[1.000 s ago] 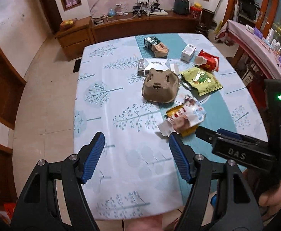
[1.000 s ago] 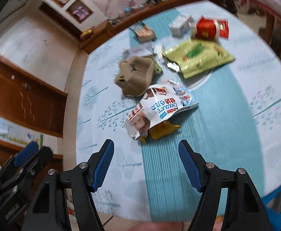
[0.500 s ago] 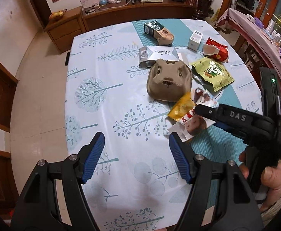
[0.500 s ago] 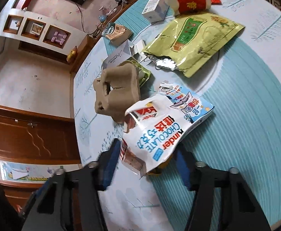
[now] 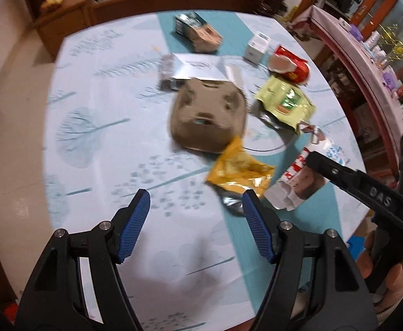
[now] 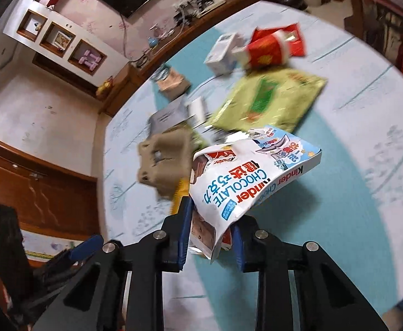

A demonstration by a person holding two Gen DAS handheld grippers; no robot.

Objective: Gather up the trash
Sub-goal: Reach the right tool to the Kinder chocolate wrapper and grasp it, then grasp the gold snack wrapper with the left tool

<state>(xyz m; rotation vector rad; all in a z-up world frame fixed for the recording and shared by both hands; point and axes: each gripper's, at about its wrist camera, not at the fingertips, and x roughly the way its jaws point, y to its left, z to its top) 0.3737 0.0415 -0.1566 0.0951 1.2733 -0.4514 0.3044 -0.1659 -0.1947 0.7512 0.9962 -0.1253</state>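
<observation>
A white Kinder chocolate bag (image 6: 251, 176) lies crumpled on the teal runner, and its near end sits between the blue pads of my right gripper (image 6: 211, 220). The jaws are closing and pinch the bag's edge. In the left wrist view the same bag (image 5: 300, 184) shows under a black finger (image 5: 328, 168) of the right gripper. A yellow wrapper (image 5: 240, 171) lies just ahead of my left gripper (image 5: 195, 194), which hovers open over the tablecloth with nothing between its pads.
A brown pulp carton (image 5: 208, 118) sits mid-table, with a green bag (image 5: 285, 102), a red cup (image 5: 289, 66), a small white box (image 5: 256, 47) and a flat white box (image 5: 195, 66) beyond. The tablecloth (image 5: 96, 138) ends at the near edge; a sideboard lines the far wall.
My right gripper has come in over the Kinder bag and narrowed from wide open onto its near end. The left gripper has moved forward and down, still open.
</observation>
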